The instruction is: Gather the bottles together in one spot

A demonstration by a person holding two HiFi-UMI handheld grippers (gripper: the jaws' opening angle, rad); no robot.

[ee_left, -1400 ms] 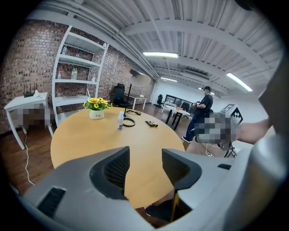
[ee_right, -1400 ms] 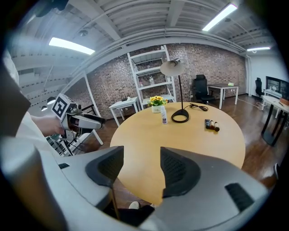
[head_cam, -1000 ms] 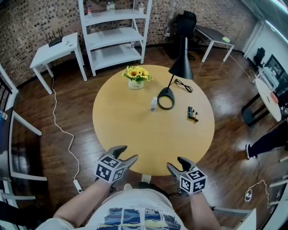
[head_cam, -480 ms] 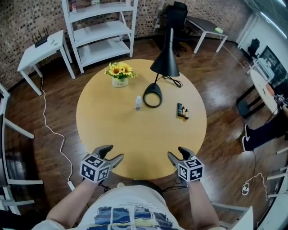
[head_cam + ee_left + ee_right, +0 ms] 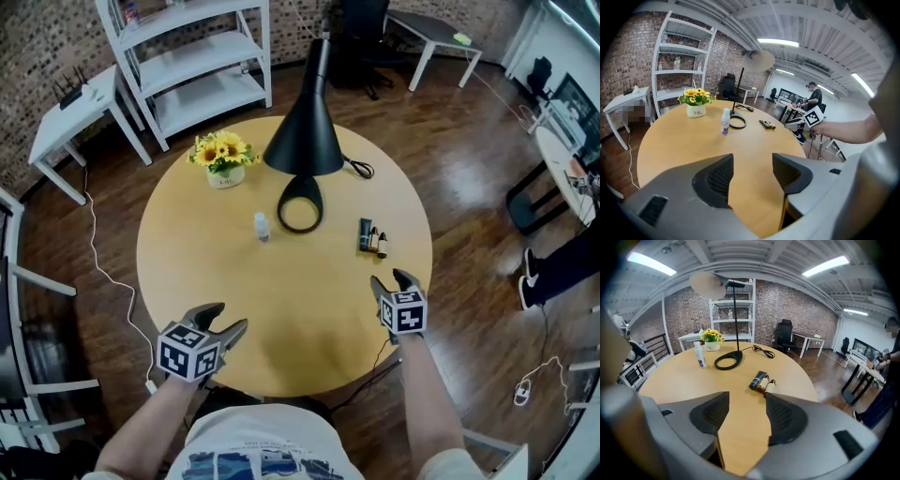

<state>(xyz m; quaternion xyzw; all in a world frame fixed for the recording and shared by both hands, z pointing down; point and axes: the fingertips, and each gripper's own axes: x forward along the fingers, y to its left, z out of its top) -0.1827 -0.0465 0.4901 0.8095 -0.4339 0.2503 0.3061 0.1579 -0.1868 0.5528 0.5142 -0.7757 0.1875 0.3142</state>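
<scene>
Two grippers: both over the near part of the round table [image 5: 281,328], and neither holds anything.
Right gripper [image 5: 392,279]: over the last second it has swung forward along the table's right side and now sits just short of the lying group. Its jaws are spread wide after closing in slightly, with only bare tabletop between them.
Left gripper [image 5: 228,316]: it has shifted less, to the near-left rim, with its jaws apart and empty.
White bottle [image 5: 261,226]: upright, just left of the lamp's ring base [image 5: 300,202].
Lying group: a black tube [image 5: 364,234] and two small amber bottles [image 5: 378,243] lie side by side right of the base, well apart from the white bottle.
Meaning: gathering has not started. The right hand looks to be approaching a first pick among the amber bottles.
</scene>
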